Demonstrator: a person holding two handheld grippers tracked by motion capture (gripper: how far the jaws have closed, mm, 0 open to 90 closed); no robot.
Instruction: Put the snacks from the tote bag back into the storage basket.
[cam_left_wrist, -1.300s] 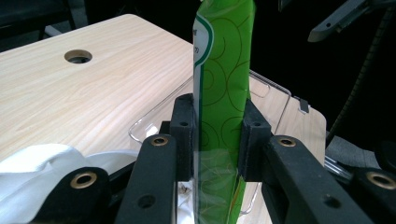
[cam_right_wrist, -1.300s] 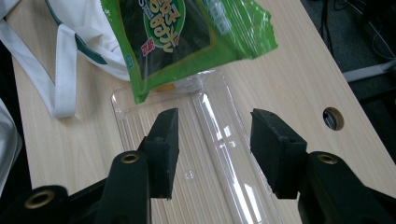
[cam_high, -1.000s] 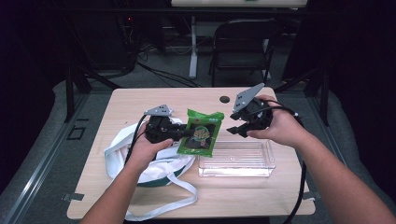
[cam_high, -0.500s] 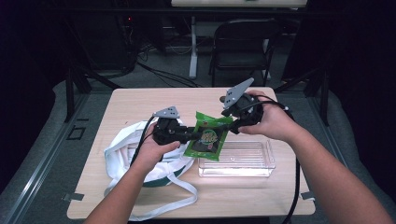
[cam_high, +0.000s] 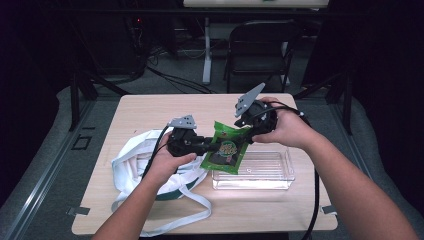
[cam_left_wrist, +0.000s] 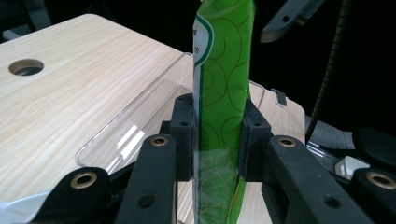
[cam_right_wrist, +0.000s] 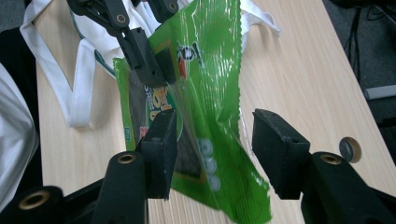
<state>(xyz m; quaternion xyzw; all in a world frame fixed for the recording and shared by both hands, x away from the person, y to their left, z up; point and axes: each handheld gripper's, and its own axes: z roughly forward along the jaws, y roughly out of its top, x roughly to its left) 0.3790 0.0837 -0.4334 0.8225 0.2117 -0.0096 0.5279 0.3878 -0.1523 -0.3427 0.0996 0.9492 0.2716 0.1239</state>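
Note:
A green snack bag (cam_high: 226, 151) hangs upright above the left end of a clear plastic tray (cam_high: 265, 172). My left gripper (cam_high: 209, 146) is shut on the bag's left side. In the left gripper view the bag (cam_left_wrist: 224, 70) stands pinched between the two pads of that gripper (cam_left_wrist: 217, 116). My right gripper (cam_high: 247, 131) is at the bag's top right corner. In the right gripper view it (cam_right_wrist: 219, 140) is open, and the bag (cam_right_wrist: 205, 84) passes between its jaws without being squeezed. The left gripper (cam_right_wrist: 149, 60) clamps the bag farther off.
A white tote bag (cam_high: 132, 165) lies crumpled at the table's left, under my left forearm, and shows again (cam_right_wrist: 79, 93) past the snack bag. A round cable hole (cam_left_wrist: 26, 66) sits in the tabletop. A folding chair (cam_high: 260, 50) stands beyond the far edge.
The left gripper has carried the snack bag a little to the right, over the tray's left end. The right gripper has moved left until its open jaws straddle the bag's top corner.

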